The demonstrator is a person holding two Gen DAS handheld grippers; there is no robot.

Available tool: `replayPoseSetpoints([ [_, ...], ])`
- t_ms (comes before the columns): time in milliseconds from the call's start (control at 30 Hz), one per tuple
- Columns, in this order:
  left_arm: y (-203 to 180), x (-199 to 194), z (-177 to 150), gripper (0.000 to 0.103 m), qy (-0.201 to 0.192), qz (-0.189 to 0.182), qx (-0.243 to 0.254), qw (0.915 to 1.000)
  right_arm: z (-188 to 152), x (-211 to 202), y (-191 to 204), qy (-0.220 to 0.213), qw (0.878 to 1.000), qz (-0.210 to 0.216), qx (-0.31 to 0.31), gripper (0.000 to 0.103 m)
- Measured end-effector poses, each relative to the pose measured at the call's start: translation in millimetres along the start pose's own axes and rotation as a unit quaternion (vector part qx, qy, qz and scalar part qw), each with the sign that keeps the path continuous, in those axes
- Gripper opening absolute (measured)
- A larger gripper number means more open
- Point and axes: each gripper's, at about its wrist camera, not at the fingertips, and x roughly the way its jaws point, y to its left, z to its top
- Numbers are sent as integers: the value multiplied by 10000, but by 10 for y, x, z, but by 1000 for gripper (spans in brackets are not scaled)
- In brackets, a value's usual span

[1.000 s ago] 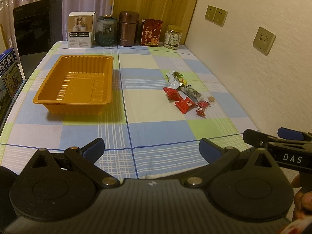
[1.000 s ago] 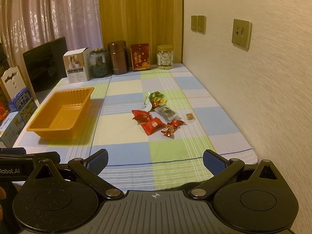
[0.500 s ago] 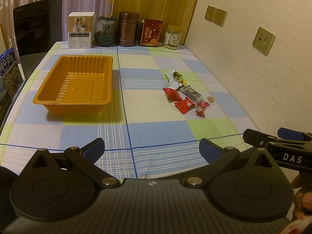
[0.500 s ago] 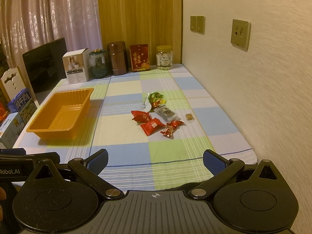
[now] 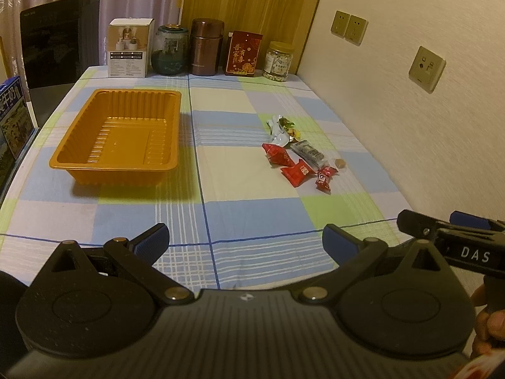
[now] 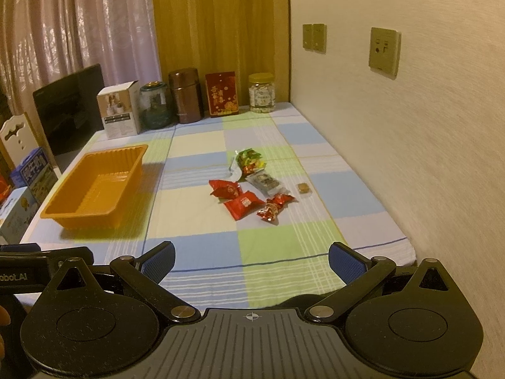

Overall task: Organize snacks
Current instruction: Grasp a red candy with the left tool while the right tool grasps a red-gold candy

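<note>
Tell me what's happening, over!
Left tool and right tool open, empty. Snacks loose on cloth; tray empty. Path clear.

The left claw point(image 5: 245, 242) hangs over the near edge of the tabletop point(image 5: 252, 221), its blue-tipped fingers point(image 5: 151, 241) spread wide with nothing between them. An orange tray point(image 5: 115, 137) sits on the checked cloth to the left, and a small heap of wrapped snacks point(image 5: 300, 154) lies well apart from it on the right, near the wall. The right claw point(image 5: 442, 230) pokes in from the right edge. Jars and boxes point(image 5: 202, 49) line the far end.
</note>
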Motion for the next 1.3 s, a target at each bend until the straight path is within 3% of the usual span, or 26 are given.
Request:
replayPoseSetpoints([
  [300,84,361,124,102,100,-246,-73,9996,51,196,-310,-212,9987,-212,413,102],
  [633,41,998,397,102,128,-404,297,9987,188,638,-624,-284,9971,-272,655,102],
  [867,-53,1580,641,90,281,-860,808,9926,227,1202,-693,-65,9978,-28,654,81],
  [1100,-127,2067,718,79,416,-989,1240,9865,265,1847,-683,283,9968,138,740,59],
  [1300,-165,2416,741,63,576,-1053,1441,9823,282,2312,-652,534,9951,191,804,48],
])
